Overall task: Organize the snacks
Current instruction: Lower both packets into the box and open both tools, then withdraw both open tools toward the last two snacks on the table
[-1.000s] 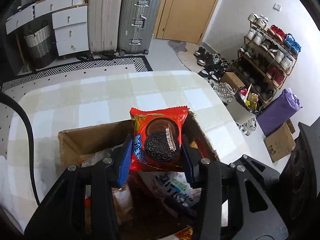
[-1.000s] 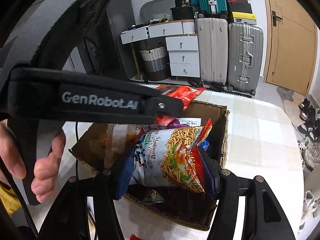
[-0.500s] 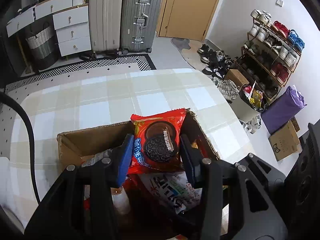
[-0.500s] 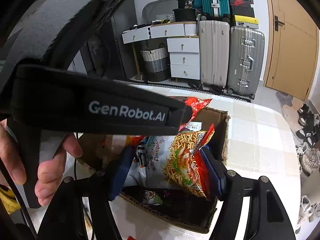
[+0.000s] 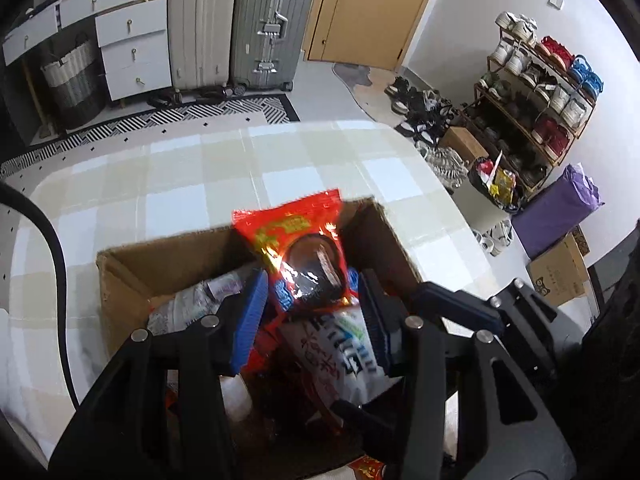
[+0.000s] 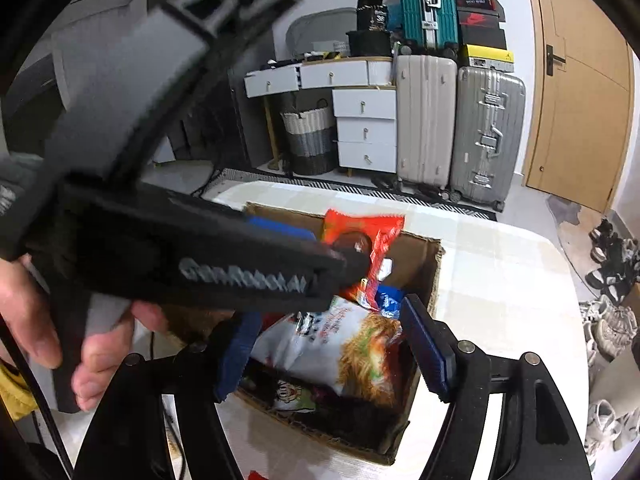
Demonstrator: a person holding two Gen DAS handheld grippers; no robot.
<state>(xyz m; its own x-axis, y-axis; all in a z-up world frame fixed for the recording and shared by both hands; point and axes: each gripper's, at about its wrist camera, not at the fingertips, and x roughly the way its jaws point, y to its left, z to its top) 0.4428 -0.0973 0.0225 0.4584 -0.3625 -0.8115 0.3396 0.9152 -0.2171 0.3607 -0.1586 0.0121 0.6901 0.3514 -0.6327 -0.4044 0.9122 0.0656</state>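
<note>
Two packets are in play over the open brown cardboard box (image 5: 132,268) at the frame's centre on the checked worktop (image 5: 168,184): the left hand-held gripper (image 5: 310,300) pinches a red foil cookie packet (image 5: 304,256) narrowly by its lower end, above the box, while the right hand-held gripper (image 6: 332,344) is opening its jaws around a white-and-orange noodle snack bag (image 6: 340,348) lying on the heap inside. Held so low, the slick red packet could tip or slide out and drop anywhere. The noodle bag, I judge, might snag on a blue pad (image 6: 424,344) and be dragged out.
</note>
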